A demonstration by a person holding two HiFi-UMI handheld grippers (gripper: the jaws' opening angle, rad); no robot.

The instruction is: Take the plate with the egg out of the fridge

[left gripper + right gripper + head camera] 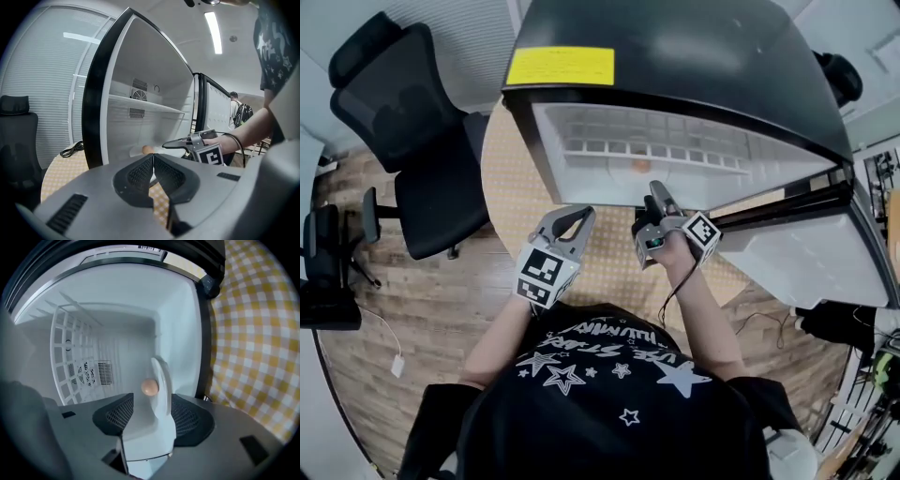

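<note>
Plate (161,394) sits on the fridge (117,333) floor near the open mouth, with its near rim already between the jaws of my right gripper (152,416). Those jaws are spread as wide as they go, not pinching. In the right gripper view the plate is edge-on. Its plane runs straight ahead from the jaws into the fridge, and its thin section lies across the gap, so closing would clamp the rim through its thickness. The rim is off-centre, closer to the right-hand pad. I can't tell whether it touches.

Egg (149,387) rides on the plate face turned toward the left-hand pad, ahead of the jaw tips and clear of them.

Left gripper (152,173) has its jaws pressed together on nothing. It hangs over the desk (253,333), behind the right one and farther from the plate. The right is the nearer, so the grab is its job.

My call: close on the rim, then pull straight back and keep the plate level for the egg.
</note>
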